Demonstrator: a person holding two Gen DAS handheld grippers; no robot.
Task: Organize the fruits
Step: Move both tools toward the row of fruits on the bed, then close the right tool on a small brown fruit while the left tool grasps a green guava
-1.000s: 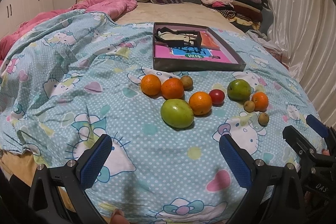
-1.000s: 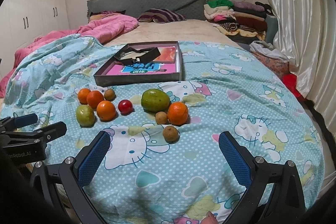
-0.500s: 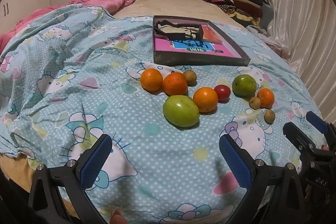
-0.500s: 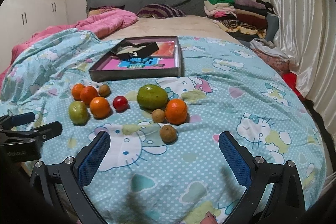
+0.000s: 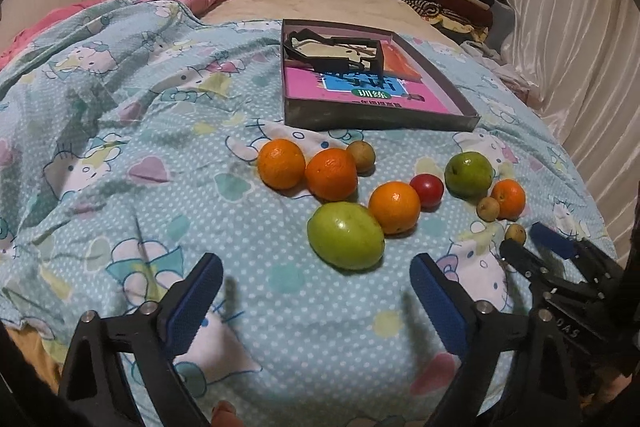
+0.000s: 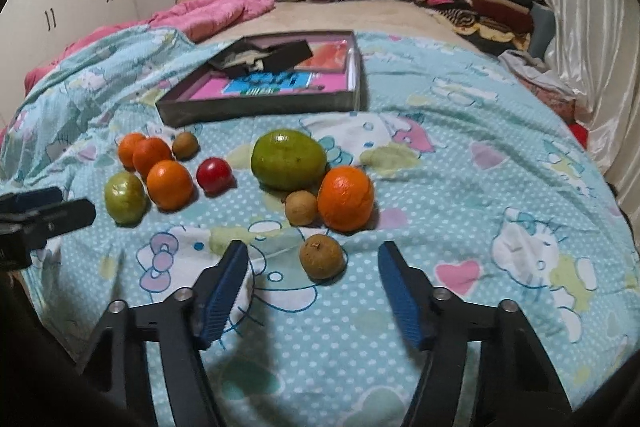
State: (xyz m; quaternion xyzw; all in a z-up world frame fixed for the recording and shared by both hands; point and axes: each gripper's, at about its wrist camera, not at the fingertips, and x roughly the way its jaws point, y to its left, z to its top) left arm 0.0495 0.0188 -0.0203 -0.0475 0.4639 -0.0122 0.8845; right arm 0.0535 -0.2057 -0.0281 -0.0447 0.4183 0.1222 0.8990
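Since 0.5 s ago our right gripper (image 6: 314, 273) has dropped toward the small brown fruit (image 6: 322, 255) and its jaws have narrowed, though they remain apart, 1 pad either side of that fruit and neither touching it. Our left gripper (image 5: 316, 289) has eased forward too, jaws wide apart, nothing between them but bedspread (image 5: 120, 155); the near green fruit (image 5: 346, 235) lies just ahead of its gap. Landmark is the dark tray (image 5: 376, 115) holding a pink book: all fruit lies on the bedspread on the near side of it, none inside. Closest to the tray's front wall are 2 oranges (image 5: 281, 163) touching each other, with a brown fruit (image 5: 361, 156) against the second. Nearer us, a third orange (image 5: 394, 201) touches the near green fruit, a red tomato (image 5: 427, 189) beside it. Off the tray's right corner lie the far green fruit (image 6: 289, 159), a fourth orange (image 6: 345, 197) and another brown fruit (image 6: 301, 207) tucked between them, all clustered just beyond the right gripper's target.
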